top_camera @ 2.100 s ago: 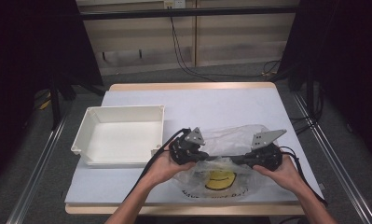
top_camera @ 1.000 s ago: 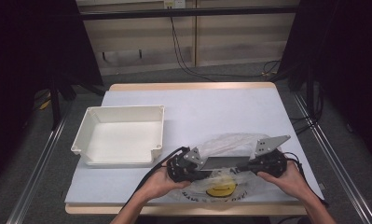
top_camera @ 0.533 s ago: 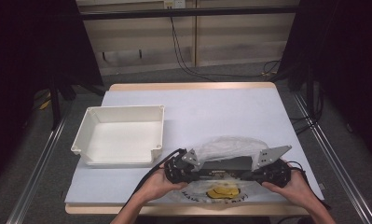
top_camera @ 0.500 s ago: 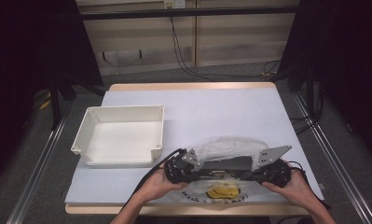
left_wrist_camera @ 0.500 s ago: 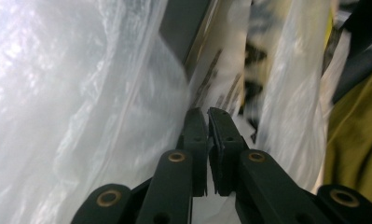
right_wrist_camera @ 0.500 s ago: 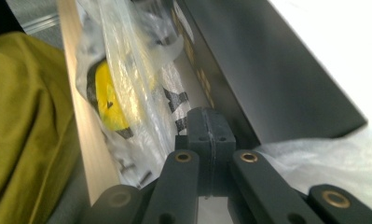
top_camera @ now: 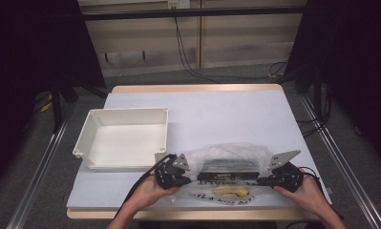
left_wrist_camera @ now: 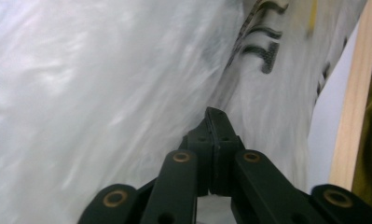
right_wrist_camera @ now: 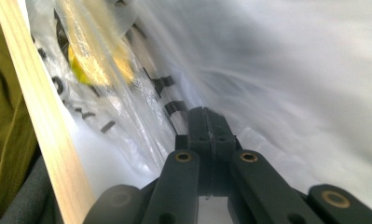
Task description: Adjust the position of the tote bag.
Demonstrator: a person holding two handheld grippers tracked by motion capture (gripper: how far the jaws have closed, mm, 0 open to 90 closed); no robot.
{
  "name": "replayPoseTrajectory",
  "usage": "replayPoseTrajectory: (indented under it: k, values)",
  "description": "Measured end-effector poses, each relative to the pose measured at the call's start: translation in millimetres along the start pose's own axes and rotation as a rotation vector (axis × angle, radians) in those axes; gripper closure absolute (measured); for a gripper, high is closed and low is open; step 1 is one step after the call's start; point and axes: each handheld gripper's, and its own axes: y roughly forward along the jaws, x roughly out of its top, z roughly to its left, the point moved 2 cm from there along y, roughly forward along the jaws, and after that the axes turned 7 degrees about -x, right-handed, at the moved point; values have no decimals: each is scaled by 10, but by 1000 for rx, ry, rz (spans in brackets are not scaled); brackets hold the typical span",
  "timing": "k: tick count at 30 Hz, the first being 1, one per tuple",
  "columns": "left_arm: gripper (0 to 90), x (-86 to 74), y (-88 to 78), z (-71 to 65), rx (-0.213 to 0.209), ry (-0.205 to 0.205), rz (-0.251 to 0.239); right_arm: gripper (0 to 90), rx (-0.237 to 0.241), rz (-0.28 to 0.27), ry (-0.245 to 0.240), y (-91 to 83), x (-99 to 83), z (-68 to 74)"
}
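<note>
A clear plastic bag (top_camera: 226, 164) with black lettering and a yellow print (top_camera: 231, 191) lies stretched out near the table's front edge. My left gripper (top_camera: 190, 178) is shut on the bag's left end, and its jaws have just closed a little tighter on the film. My right gripper (top_camera: 260, 180) is shut on the right end. In the left gripper view the closed jaws (left_wrist_camera: 216, 119) sit against crinkled film (left_wrist_camera: 104, 93). In the right gripper view the jaws (right_wrist_camera: 204, 119) are closed the same way, with film (right_wrist_camera: 291, 70) and the yellow print (right_wrist_camera: 95, 60) around them.
A white empty tray (top_camera: 128, 111) stands at the table's left, just behind my left gripper. The white table top (top_camera: 216, 114) stretches away behind the bag. The wooden front edge (left_wrist_camera: 351, 116) (right_wrist_camera: 39, 121) runs close beside both grippers, with the person's olive clothing (right_wrist_camera: 6, 140) past it.
Both hands have drawn the bag toward the front edge and lowered it. The grippers stand further apart, and the bag lies flatter and more stretched.
</note>
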Motion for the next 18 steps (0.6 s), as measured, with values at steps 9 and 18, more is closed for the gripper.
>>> replayPoseTrajectory:
  k: [9,18]
  values:
    - [900,-68,-56,-14,42,8,16,900,-4,1,41,-32,-59,-33]
    - [900,-23,-73,29,29,-36,-8,900,-31,-17,24,-49,-35,-4]
